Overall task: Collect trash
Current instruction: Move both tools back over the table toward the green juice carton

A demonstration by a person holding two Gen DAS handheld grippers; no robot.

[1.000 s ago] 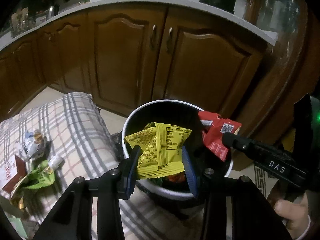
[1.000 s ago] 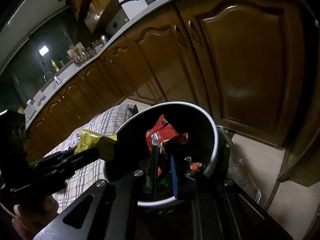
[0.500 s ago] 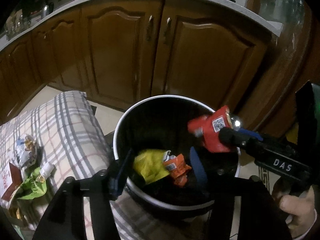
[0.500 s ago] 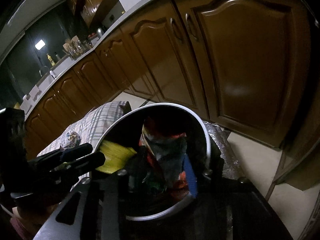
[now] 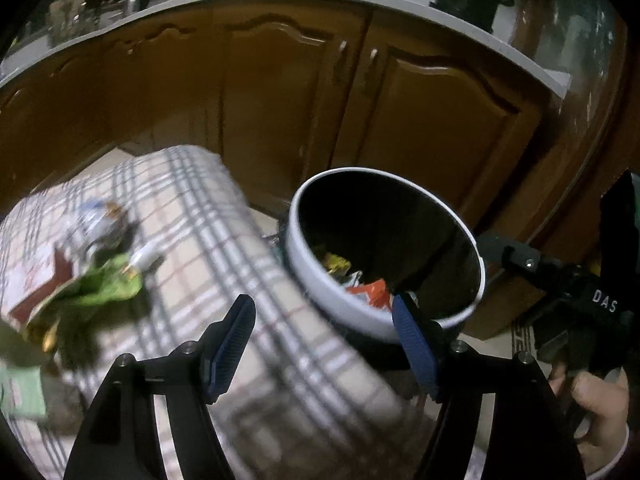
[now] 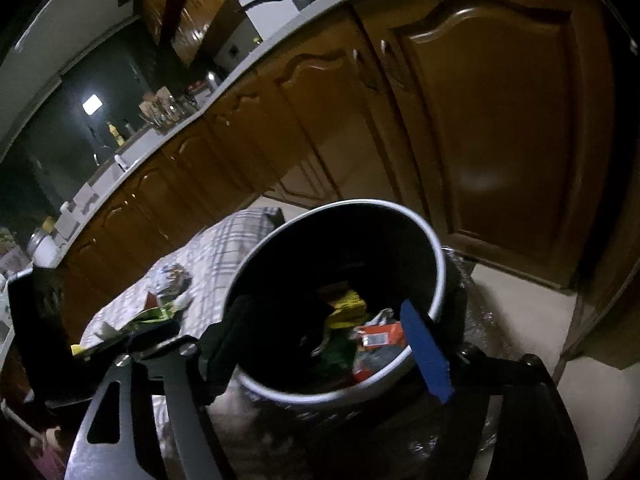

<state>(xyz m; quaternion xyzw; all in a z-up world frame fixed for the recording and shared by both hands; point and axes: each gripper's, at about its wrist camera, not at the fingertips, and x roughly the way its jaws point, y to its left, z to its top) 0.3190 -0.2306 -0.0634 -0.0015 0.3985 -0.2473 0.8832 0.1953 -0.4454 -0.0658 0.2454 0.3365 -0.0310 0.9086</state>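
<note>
Blue pads are seen closest, on two black two-finger grippers. The left gripper (image 5: 324, 344) has its jaws opening, and nothing is held between them. The right gripper (image 6: 332, 344) has its jaws opening too, and nothing is gripped; its pads are spread over the mouth of the bin.

Just past the fingers, a round bin with a white rim and a dark inside (image 5: 332, 300) is seen. Some trash is already inside it: a crumpled yellow wrapper (image 6: 346, 306) and a shiny orange-red wrapper (image 6: 378, 336).

More trash is left on the soft cloth with grey and red checks (image 5: 192, 216), beside the bin. A crinkled green wrapper (image 5: 108, 286) lies there, with a small white-and-silver packet (image 5: 94, 224) behind it and a red and white paper piece (image 5: 32, 284) next to it.

These wrappers are judged to be very light, thin and a bit slippery. They can be squashed and will not break. A raised, crumpled edge should be pinched, not a flat part.

Farthest away, brown wooden cupboard doors (image 5: 280, 92) under a grey worktop (image 5: 440, 20) are seen.
</note>
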